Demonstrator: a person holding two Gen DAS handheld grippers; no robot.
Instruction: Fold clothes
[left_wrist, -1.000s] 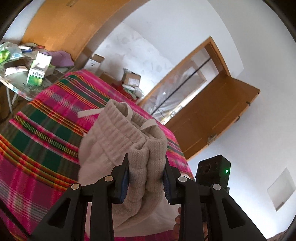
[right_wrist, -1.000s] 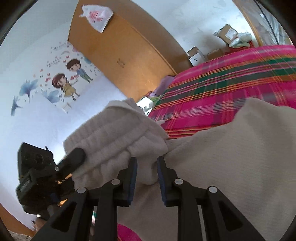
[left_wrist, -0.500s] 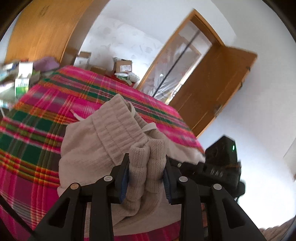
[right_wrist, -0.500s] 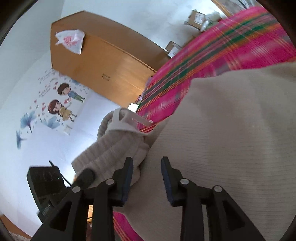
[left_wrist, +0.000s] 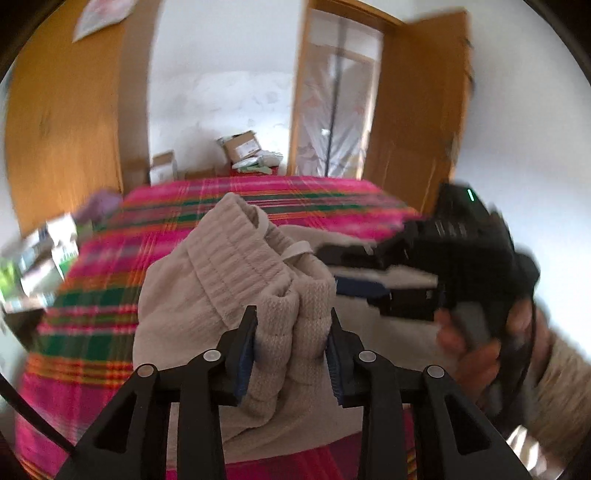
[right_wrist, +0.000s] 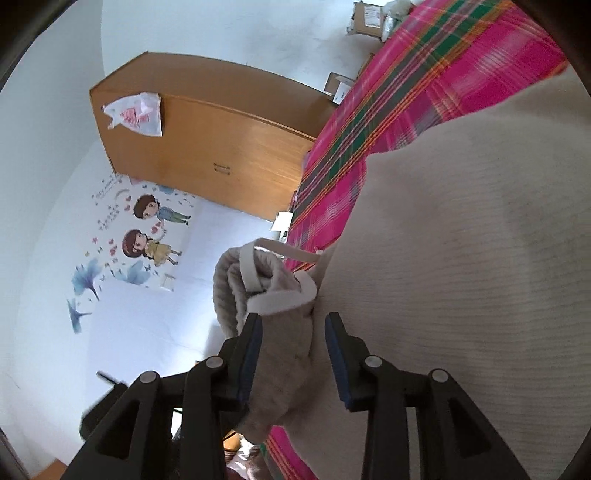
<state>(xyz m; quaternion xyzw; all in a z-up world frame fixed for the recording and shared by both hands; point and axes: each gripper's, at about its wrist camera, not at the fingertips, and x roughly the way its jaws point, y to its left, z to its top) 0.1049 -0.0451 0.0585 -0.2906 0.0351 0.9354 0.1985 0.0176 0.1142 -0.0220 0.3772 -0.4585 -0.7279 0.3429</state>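
Beige knit trousers with a ribbed waistband and a white drawstring lie partly lifted over the pink plaid bed. My left gripper has its pads on a bunched fold of the waistband; its jaws are opening, and the cloth still fills the gap. My right gripper is opening too. A fold of the trousers hangs between its jaws, touching the left pad and clear of the right one. In the left wrist view the right gripper sits just right of the waistband.
A person's hand holds the right gripper. A wooden wardrobe stands left of the bed, an open door behind it. Cardboard boxes sit on the floor at the far end. A cluttered side table is at the left.
Both grippers have rolled, so the room now looks more upright in the left view. The right jaws have spread off the fold they pinched. The left gripper kept the waistband.
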